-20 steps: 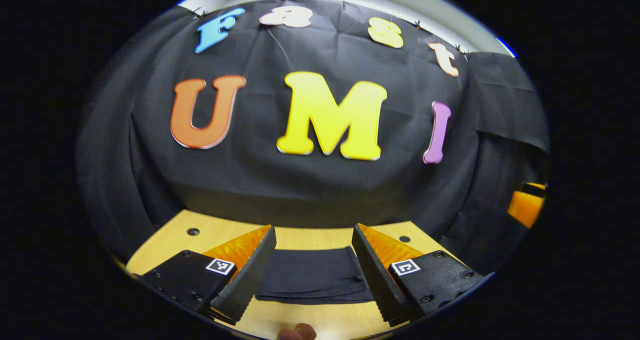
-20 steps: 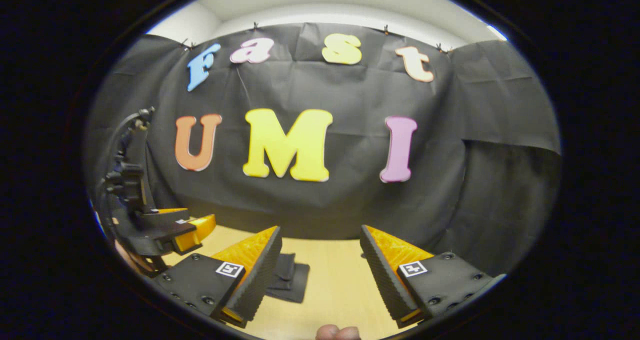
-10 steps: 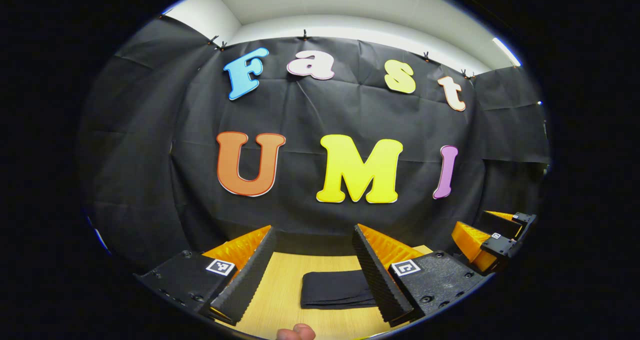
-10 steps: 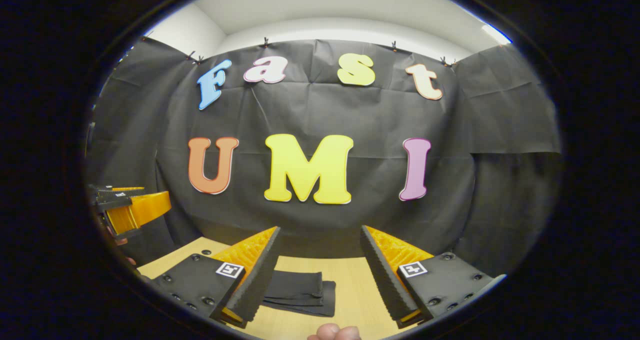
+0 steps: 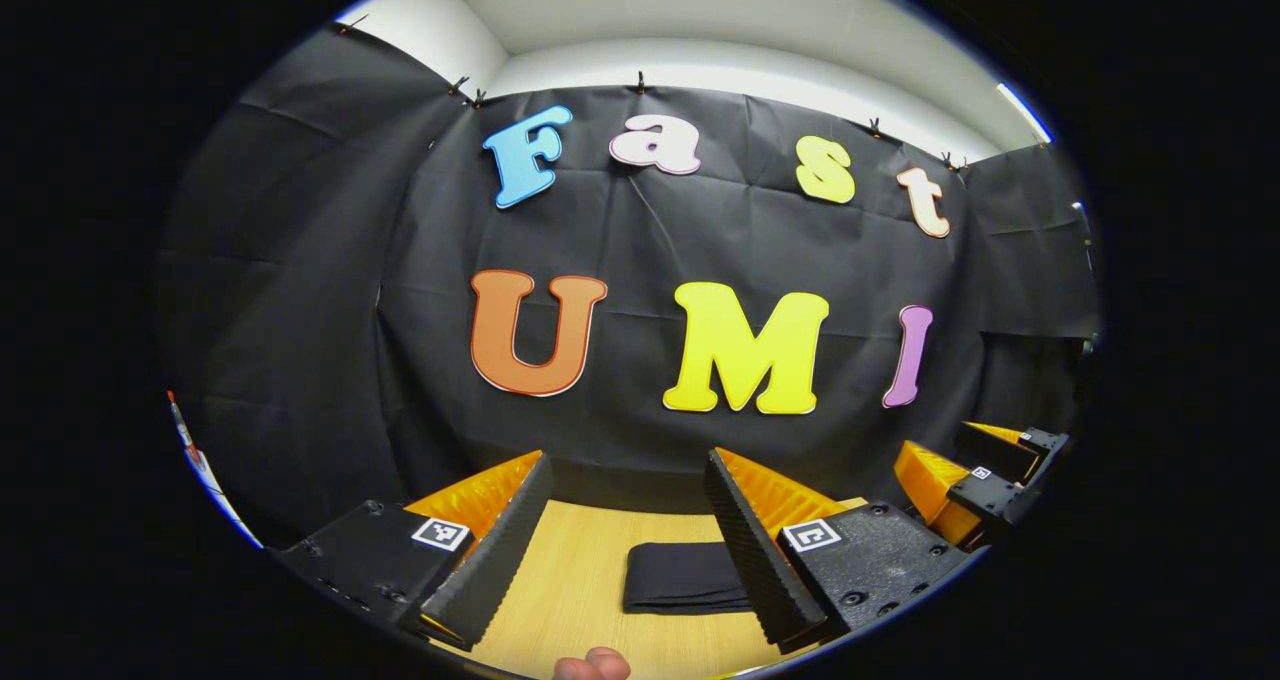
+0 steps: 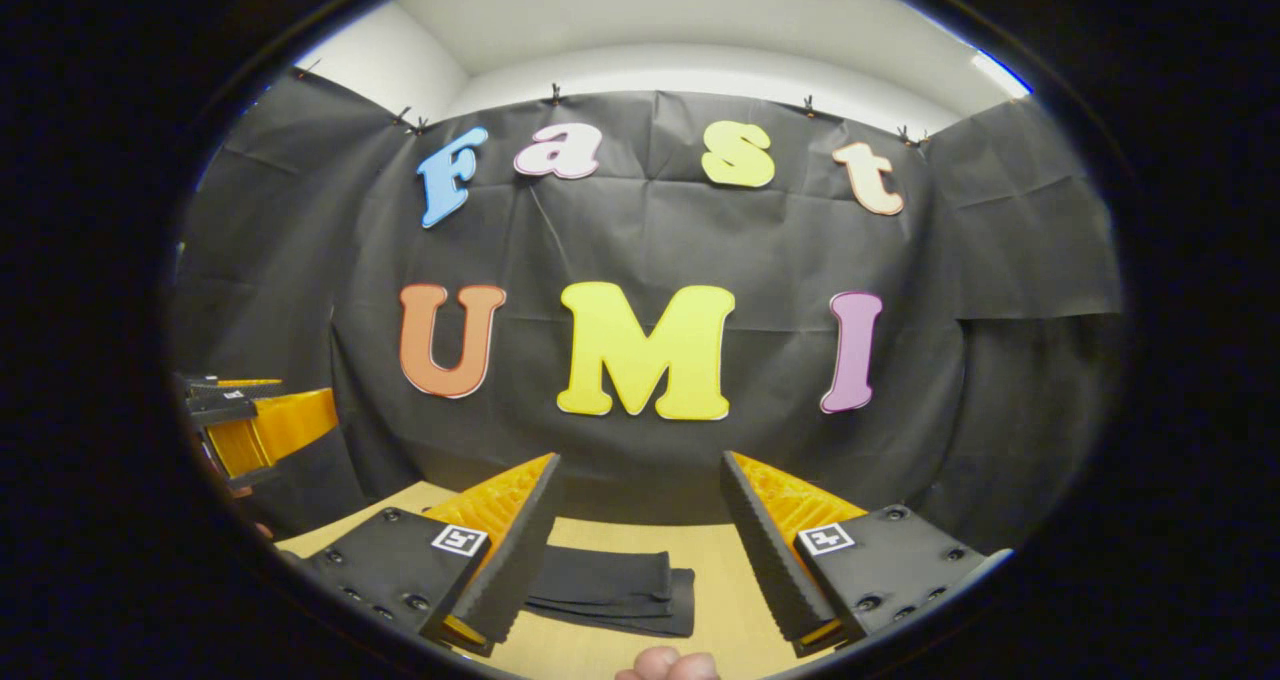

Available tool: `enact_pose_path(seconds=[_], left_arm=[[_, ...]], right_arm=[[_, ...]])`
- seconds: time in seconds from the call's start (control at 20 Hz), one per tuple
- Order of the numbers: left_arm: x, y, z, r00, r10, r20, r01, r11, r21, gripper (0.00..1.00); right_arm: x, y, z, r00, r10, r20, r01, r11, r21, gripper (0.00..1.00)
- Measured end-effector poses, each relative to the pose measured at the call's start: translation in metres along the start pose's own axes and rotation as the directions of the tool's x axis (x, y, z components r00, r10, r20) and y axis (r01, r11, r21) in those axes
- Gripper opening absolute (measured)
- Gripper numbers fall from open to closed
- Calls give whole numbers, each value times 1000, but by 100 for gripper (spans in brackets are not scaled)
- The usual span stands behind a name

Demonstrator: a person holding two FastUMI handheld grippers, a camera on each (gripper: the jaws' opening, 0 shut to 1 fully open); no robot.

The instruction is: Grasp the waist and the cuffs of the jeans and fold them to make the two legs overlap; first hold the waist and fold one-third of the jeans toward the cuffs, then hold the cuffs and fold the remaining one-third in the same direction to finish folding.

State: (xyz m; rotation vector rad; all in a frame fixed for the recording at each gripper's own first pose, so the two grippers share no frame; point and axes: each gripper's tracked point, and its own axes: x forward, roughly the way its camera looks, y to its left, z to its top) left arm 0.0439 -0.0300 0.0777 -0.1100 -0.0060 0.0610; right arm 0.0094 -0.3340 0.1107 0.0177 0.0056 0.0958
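Observation:
The jeans lie folded into a small dark flat stack on the wooden table; the same stack of jeans sits low in the right gripper view. My left gripper is open, held above and back from the stack, with nothing between its fingers. My right gripper is open too, raised clear of the cloth. The right gripper appears at the right edge of the left gripper view, and the left gripper at the left edge of the right gripper view.
The black booth wall rises right behind the table's far edge. A fingertip of the holding hand shows at the bottom of the left gripper view, and another fingertip at the bottom of the right gripper view.
Both grippers have lifted and pulled back from the folded jeans, which now look smaller and farther. The views tilted upward, showing more wall and ceiling. Both stayed open.

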Motion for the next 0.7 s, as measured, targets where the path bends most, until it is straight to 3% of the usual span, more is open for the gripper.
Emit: enact_pose_path(seconds=[0.65,0.7], left_arm=[[0,-3,-2,1000,2,8,-2,1000,5,98],[0,-2,-3,1000,4,10,-4,1000,6,87]], right_arm=[[1,-2,2,1000,-6,8,6,1000,0,99],[1,-3,1,1000,-7,11,7,1000,1,99]])
